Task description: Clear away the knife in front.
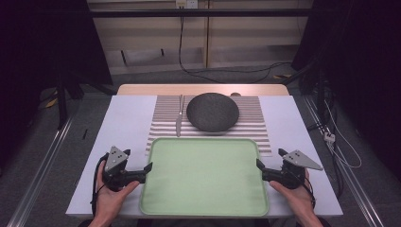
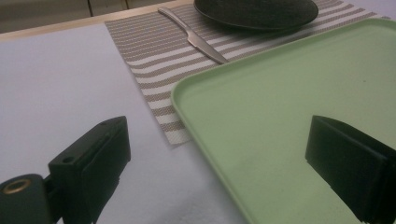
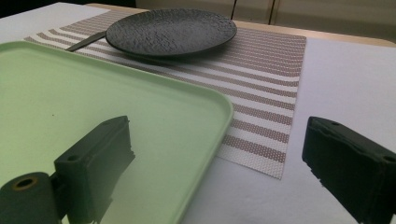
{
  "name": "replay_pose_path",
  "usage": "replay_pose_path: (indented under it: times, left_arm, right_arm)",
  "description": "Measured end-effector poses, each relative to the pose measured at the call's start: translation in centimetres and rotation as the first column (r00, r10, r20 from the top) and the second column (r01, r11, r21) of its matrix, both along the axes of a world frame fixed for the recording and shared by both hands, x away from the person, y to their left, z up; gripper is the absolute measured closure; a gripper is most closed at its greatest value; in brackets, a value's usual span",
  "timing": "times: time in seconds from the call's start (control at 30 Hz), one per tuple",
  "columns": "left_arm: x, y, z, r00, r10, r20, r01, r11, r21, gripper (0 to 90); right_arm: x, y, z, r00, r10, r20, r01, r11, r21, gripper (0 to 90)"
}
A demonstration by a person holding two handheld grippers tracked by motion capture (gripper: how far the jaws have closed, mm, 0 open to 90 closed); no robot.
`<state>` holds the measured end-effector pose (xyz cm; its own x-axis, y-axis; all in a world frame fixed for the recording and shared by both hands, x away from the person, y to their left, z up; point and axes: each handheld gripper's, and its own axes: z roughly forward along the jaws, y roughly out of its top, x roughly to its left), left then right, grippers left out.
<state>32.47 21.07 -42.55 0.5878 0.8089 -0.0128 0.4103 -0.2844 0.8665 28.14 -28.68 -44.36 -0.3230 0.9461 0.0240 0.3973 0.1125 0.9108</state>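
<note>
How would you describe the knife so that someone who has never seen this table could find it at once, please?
Start from the large green tray nearest the person; just behind it lies a striped placemat. On the mat's left part, beside a dark round plate, lies the knife, pointing away from the person. It is the sole slim, silvery metal thing there.

Cropped edges and covered parts

The plate (image 2: 257,11) is cut by the left gripper view's top edge; the tray (image 1: 204,177) overlaps the striped mat (image 1: 253,120); the knife (image 3: 86,41) handle hides behind the plate.
</note>
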Motion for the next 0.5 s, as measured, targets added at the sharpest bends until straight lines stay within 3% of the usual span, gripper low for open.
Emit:
replay_pose_path:
  times: [0.23, 0.5]
  left_arm:
    - [0.6, -0.5, 0.2, 0.9993, -0.011, -0.035, 0.011, 0.9999, -0.007, 9.4]
    - [2.1, -1.1, 0.4, 0.9992, -0.015, -0.037, 0.015, 0.9999, 0.002, 9.4]
  right_arm:
    - [0.0, 0.0, 0.0, 1.0000, 0.008, 0.005, -0.008, 1.0000, 0.003, 7.5]
    - [0.1, 0.2, 0.0, 0.9999, 0.012, 0.002, -0.012, 0.9999, -0.002, 7.5]
